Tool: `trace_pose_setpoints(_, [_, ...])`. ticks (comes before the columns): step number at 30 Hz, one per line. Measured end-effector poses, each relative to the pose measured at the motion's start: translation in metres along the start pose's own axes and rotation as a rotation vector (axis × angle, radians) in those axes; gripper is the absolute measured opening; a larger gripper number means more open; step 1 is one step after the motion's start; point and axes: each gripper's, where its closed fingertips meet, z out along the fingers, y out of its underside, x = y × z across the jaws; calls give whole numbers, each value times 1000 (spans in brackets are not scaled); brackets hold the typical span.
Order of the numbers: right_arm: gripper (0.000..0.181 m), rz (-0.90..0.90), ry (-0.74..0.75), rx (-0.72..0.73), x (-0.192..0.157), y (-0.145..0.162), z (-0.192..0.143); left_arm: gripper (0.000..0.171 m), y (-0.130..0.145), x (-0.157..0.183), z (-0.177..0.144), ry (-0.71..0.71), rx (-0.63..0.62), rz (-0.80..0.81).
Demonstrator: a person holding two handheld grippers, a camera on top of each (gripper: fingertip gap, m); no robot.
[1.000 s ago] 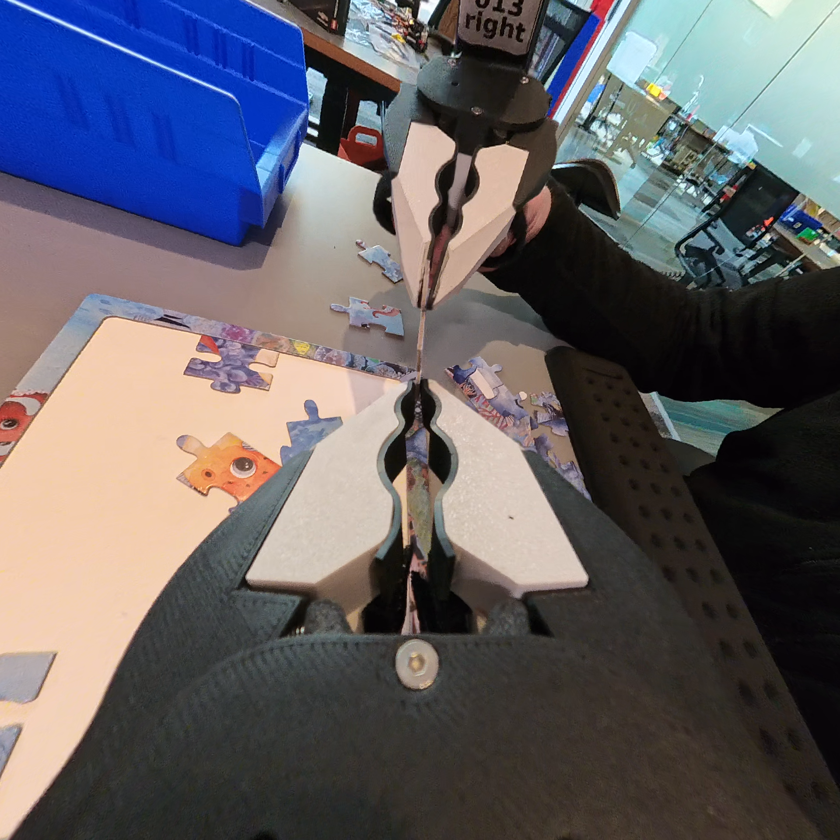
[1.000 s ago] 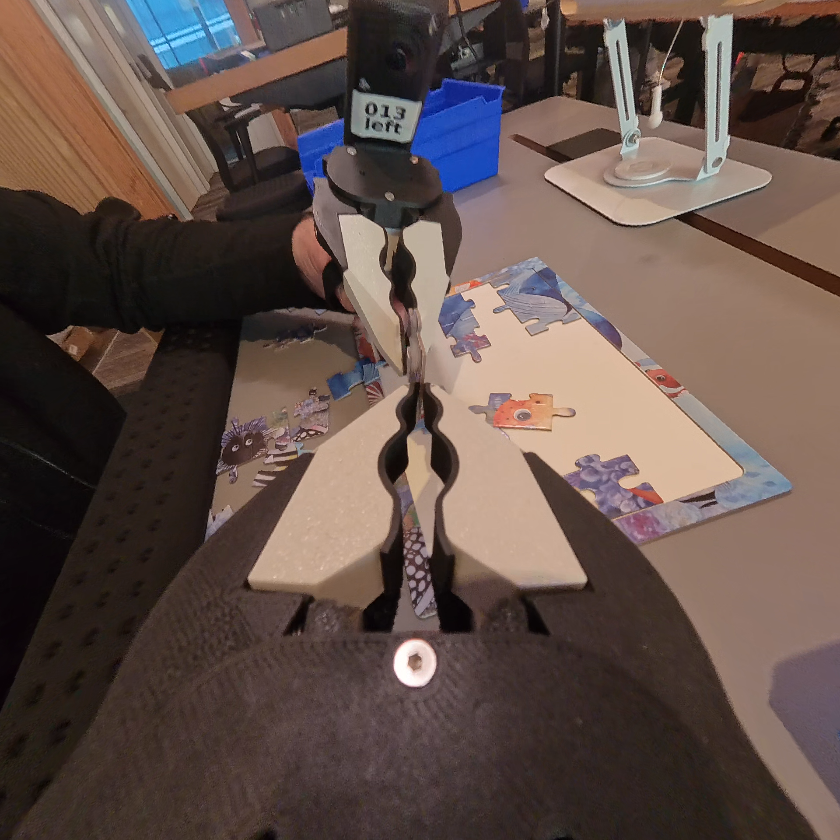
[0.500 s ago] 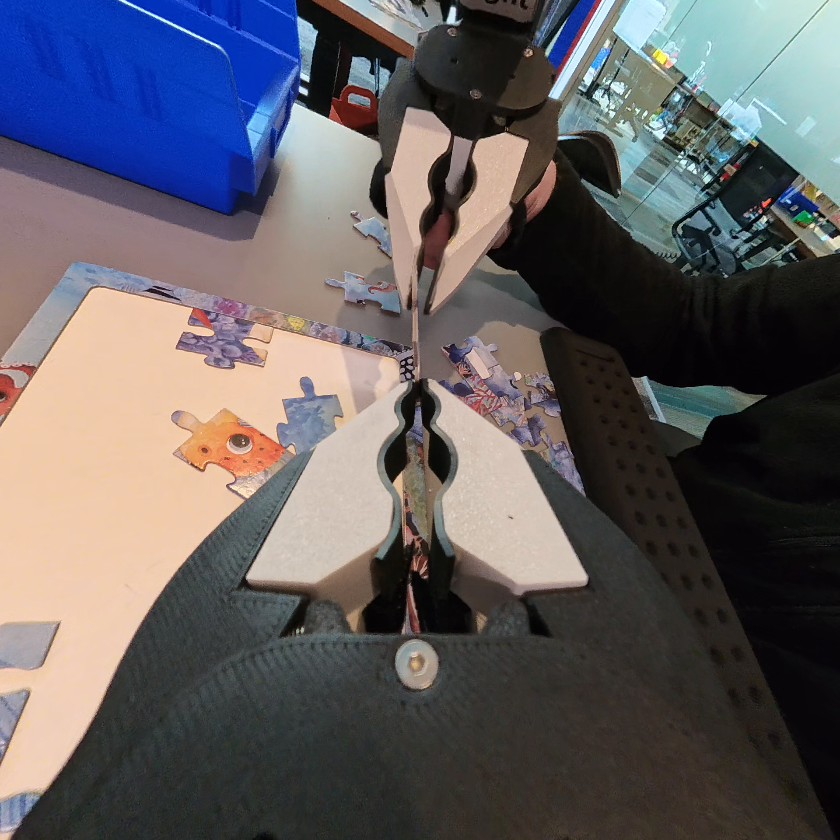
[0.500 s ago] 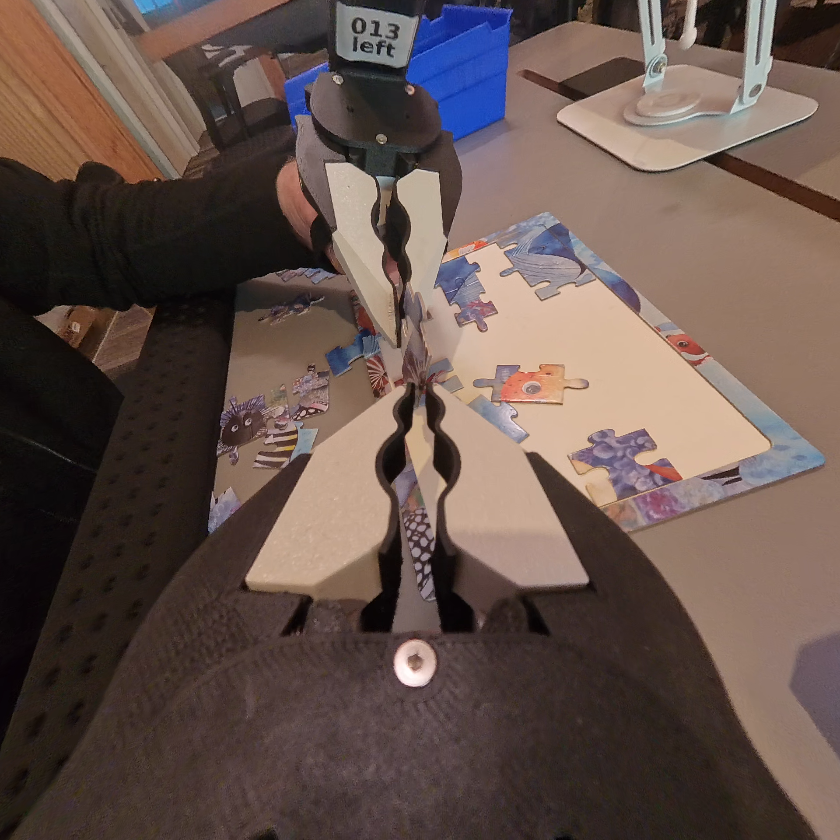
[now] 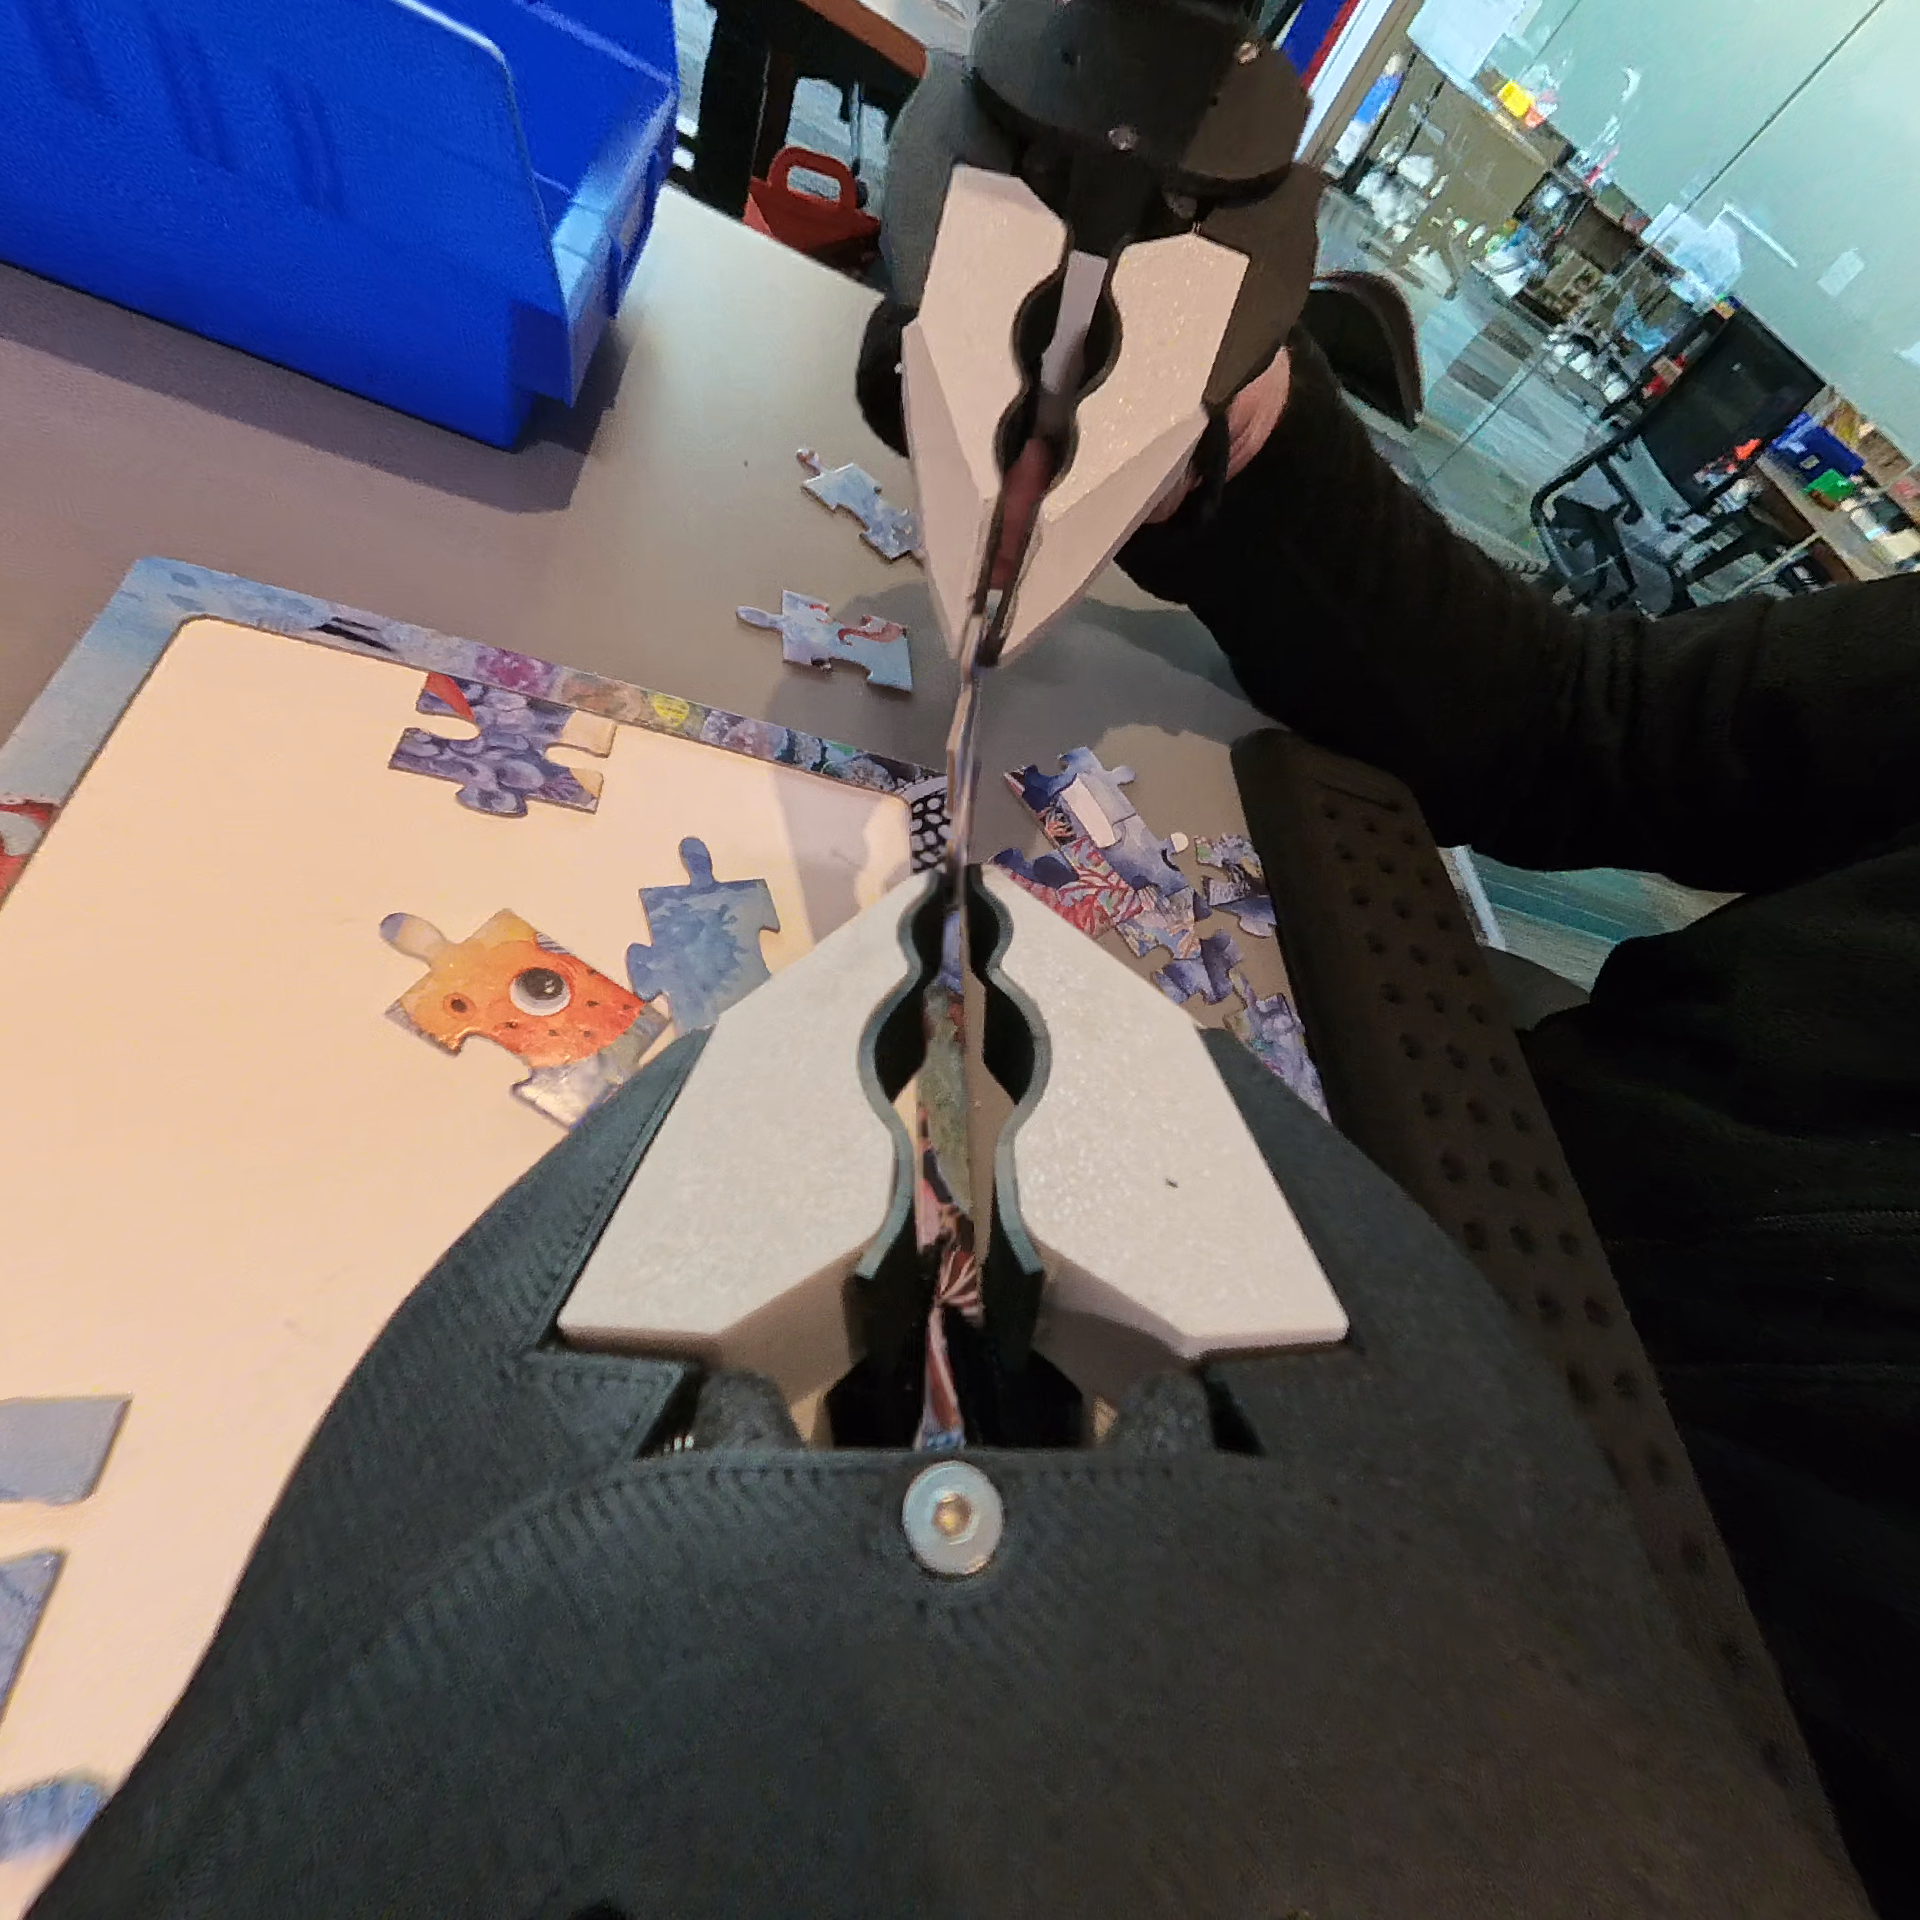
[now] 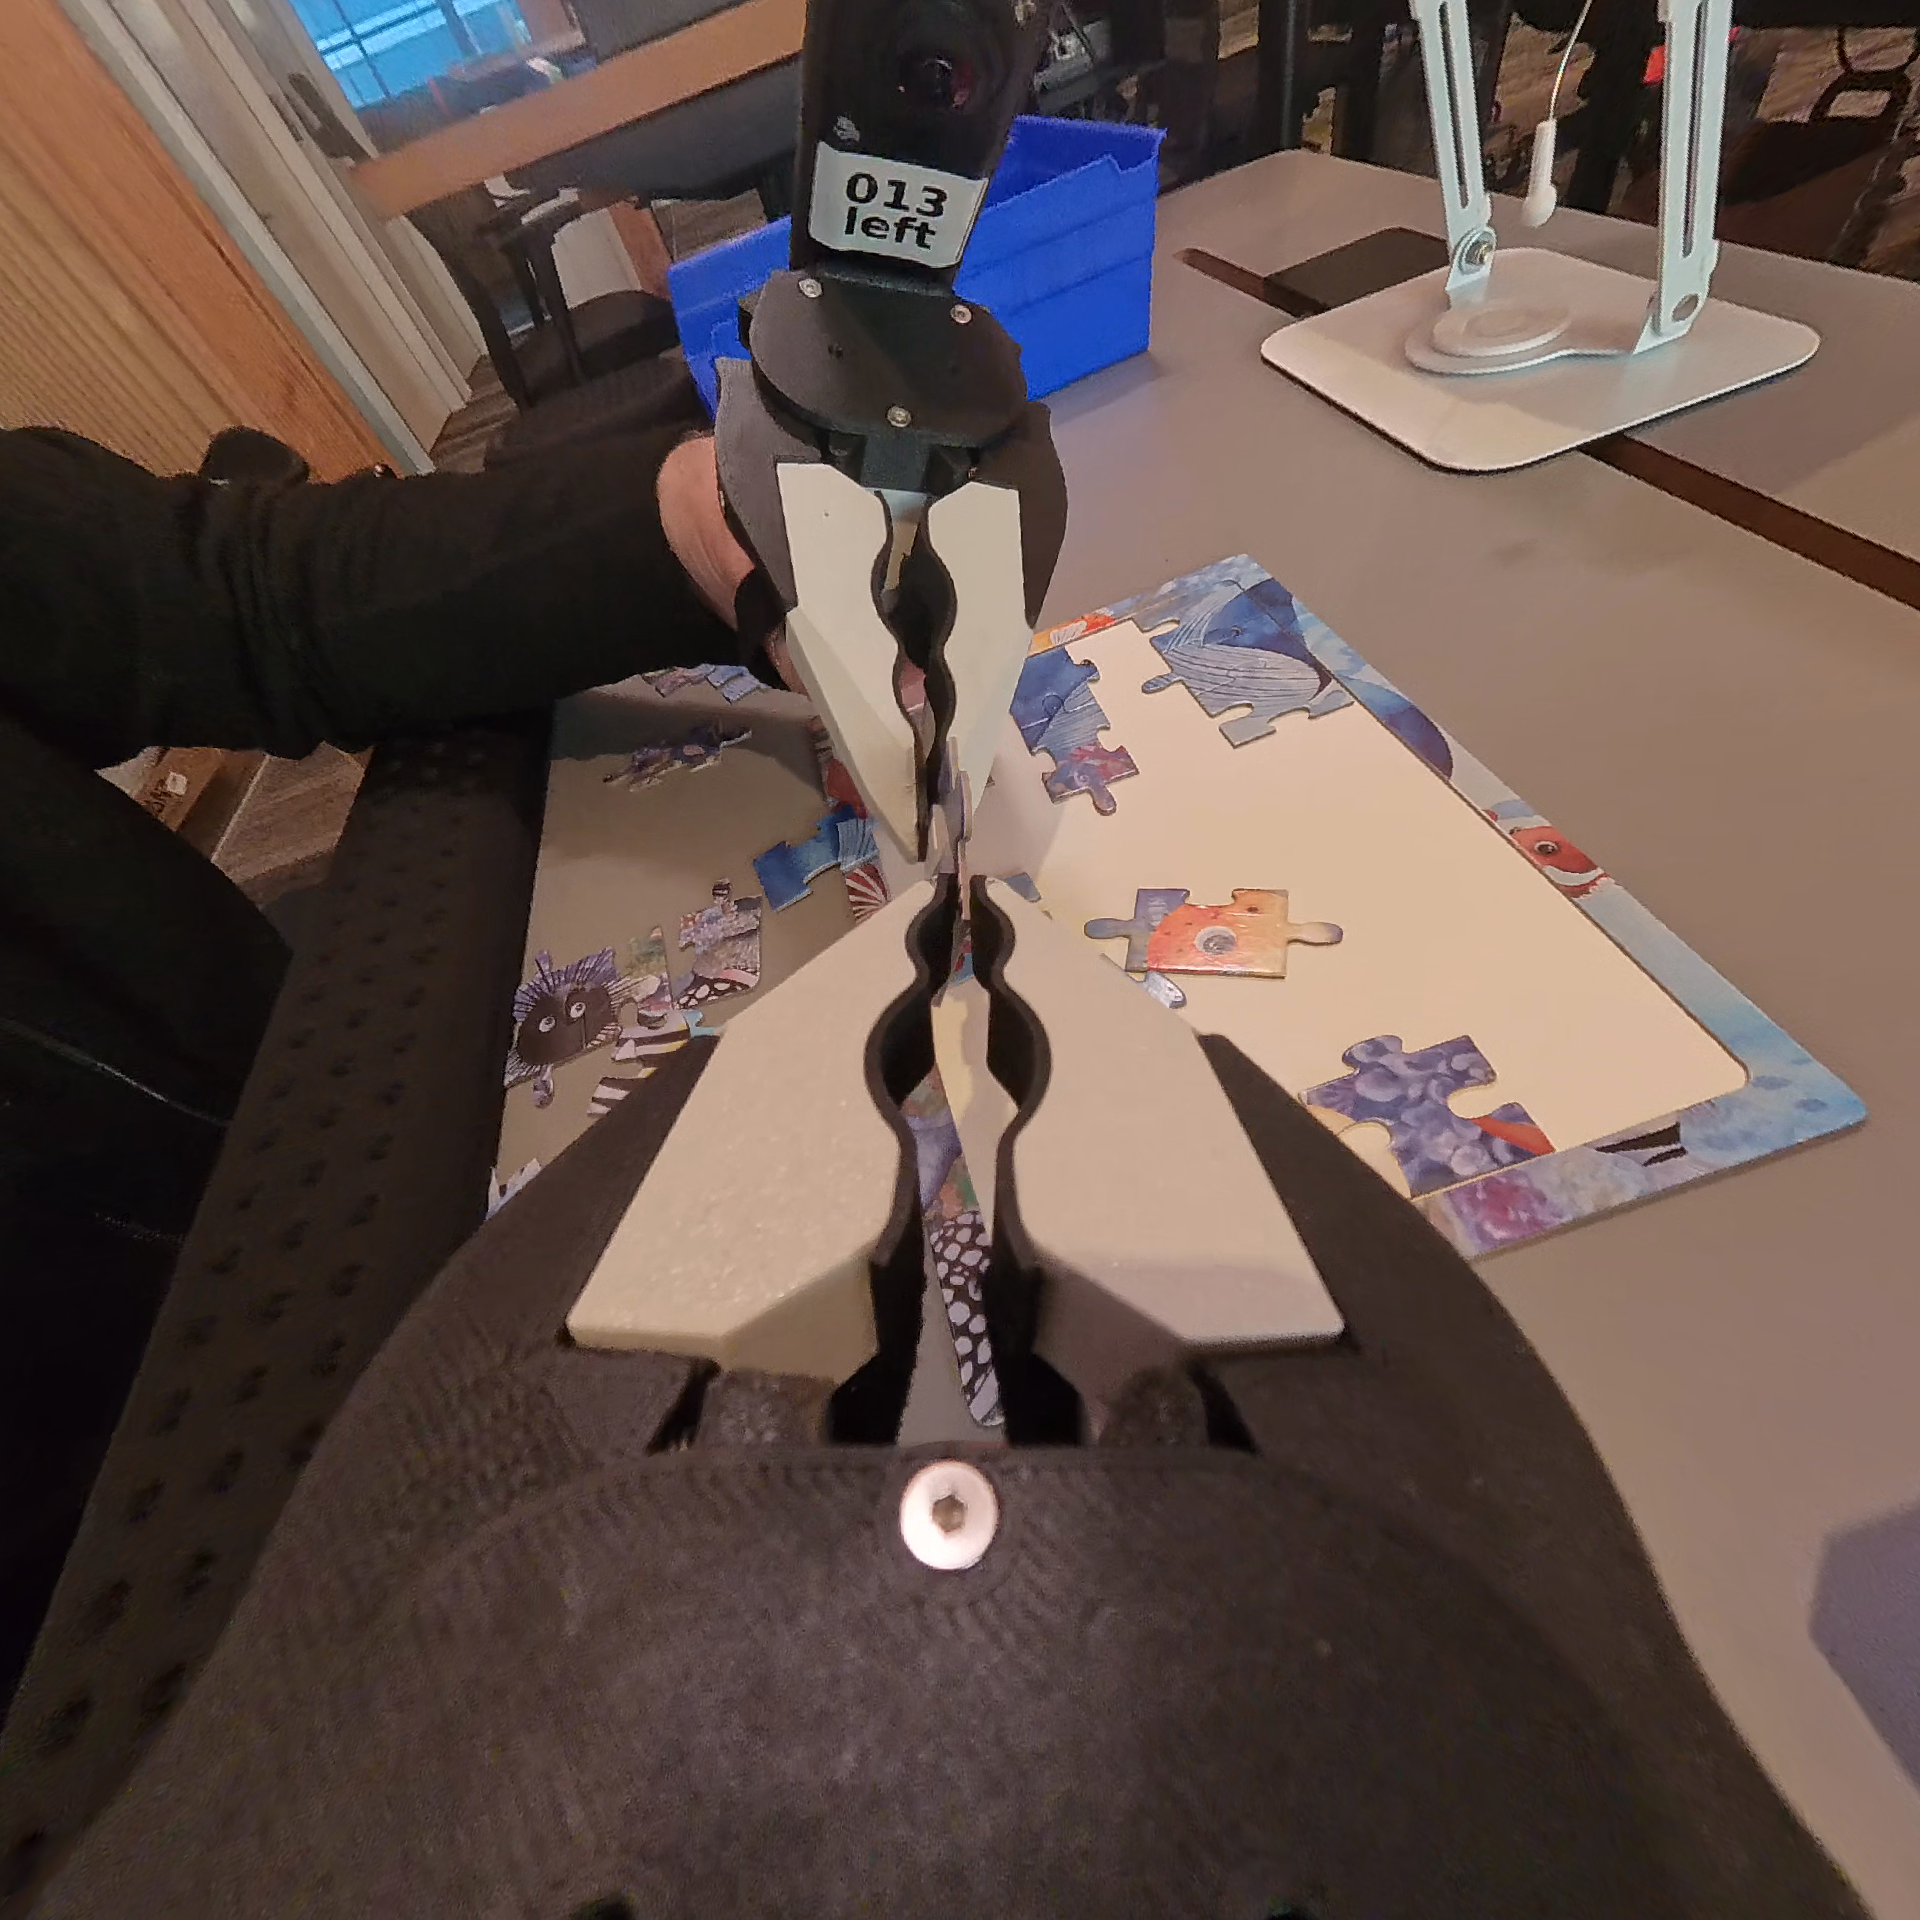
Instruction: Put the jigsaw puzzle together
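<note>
My left gripper (image 5: 956,883) is shut on a jigsaw piece (image 5: 948,1143) held edge-on. My right gripper (image 6: 956,888) is shut on a piece with a black-and-white dotted pattern (image 6: 961,1299). The two grippers face each other tip to tip above the table, and the pieces meet edge to edge between them. The right gripper (image 5: 982,644) shows opposite in the left wrist view, and the left gripper (image 6: 940,821) in the right wrist view. Below lies the puzzle tray (image 5: 208,1039) (image 6: 1403,935) with an orange fish piece (image 5: 520,997) (image 6: 1216,935) and a purple-blue piece (image 5: 499,743) (image 6: 1423,1112).
Loose pieces (image 5: 1132,883) (image 6: 644,987) lie in a heap by the table's near edge, and two more (image 5: 831,644) lie beyond the tray. A blue bin (image 5: 312,187) (image 6: 1070,260) stands behind. A white stand (image 6: 1538,343) is far off. A black perforated chair arm (image 5: 1403,1039) borders the table. My left and right fingertips are right by each other.
Both grippers stay shut and tip to tip. The pair has wobbled slightly over the tray's corner; the left gripper tilted up and came back down a little.
</note>
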Motion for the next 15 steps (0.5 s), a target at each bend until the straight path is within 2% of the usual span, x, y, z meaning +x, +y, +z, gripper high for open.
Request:
trace_pose_setpoints(2, [0, 10, 27, 3, 5, 0, -4, 13, 7, -4, -6, -30, -56, 1])
trace_pose_setpoints(10, [0, 85, 75, -42, 22, 13, -16, 19, 29, -37, -46, -224, -179, 21])
trace_pose_setpoints(15, [0, 137, 75, -87, 28, 26, -11, 23, 38, -37, -51, -231, -214, 30])
